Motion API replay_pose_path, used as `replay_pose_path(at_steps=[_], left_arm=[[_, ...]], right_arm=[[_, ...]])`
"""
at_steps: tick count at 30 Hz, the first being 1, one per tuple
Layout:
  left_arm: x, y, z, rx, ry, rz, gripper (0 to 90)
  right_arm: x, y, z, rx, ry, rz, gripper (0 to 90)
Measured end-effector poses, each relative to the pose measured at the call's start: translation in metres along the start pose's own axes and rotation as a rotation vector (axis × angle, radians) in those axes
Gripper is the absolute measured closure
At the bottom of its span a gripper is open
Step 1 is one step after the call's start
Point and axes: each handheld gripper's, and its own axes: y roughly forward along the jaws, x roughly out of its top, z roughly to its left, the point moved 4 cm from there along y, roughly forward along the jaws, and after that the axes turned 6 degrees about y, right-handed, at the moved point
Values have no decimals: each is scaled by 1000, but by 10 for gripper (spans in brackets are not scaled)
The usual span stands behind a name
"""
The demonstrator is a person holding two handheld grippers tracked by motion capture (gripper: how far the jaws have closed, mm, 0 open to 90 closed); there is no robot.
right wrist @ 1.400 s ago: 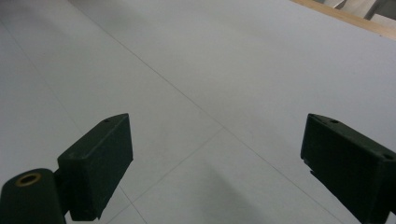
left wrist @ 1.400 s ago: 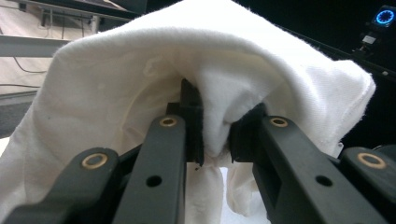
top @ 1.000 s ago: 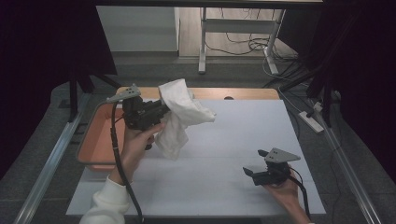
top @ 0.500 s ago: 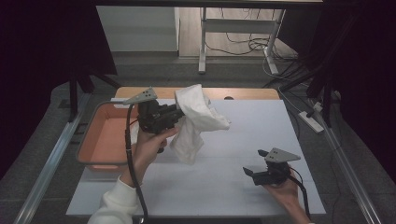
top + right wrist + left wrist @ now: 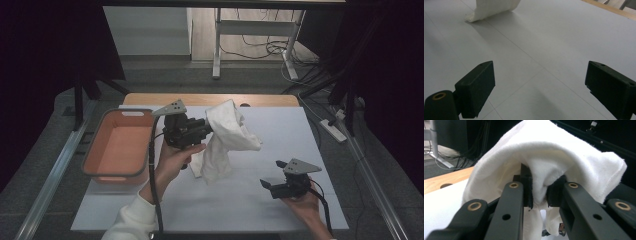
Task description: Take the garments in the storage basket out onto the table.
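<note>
One white cloth (image 5: 227, 137) pinched in left hand-held gripper (image 5: 540, 192); right hand-held gripper (image 5: 539, 87) wide apart, seemingly idle.

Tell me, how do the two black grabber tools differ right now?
The left gripper is shut on the white cloth and held up above the table; the right gripper stands open with nothing between its jaws, low over the table near the person's side. Both are black, hand-held, and carry a grey three-cornered plate.

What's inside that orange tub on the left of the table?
The orange tub looks empty: in the high view its bare orange floor shows. The strip just inside the near rim is hidden, and the left gripper holds the white towel beside it, over the table.
</note>
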Motion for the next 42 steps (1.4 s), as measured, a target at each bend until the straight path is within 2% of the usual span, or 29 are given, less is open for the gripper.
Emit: replay_pose_path(at_steps=[6, 9, 17, 25, 31, 42], left_arm=[[-9, 9, 5, 3, -21, 38, 778], [-16, 15, 10, 25, -20, 72, 778], [-40, 34, 29, 50, -65, 158, 774], [-62, 53, 38, 70, -78, 242, 765], [-73, 61, 43, 73, -94, 274, 760], [-78, 64, 48, 76, -107, 289, 743]], right_arm=[[0, 0, 0, -1, 0, -3, 94], [0, 0, 0, -3, -2, -1, 94], [0, 1, 0, -4, -3, 0, 94], [0, 0, 0, -5, -6, 1, 94], [0, 0, 0, -6, -6, 4, 94], [-1, 1, 0, -3, -5, 4, 94]])
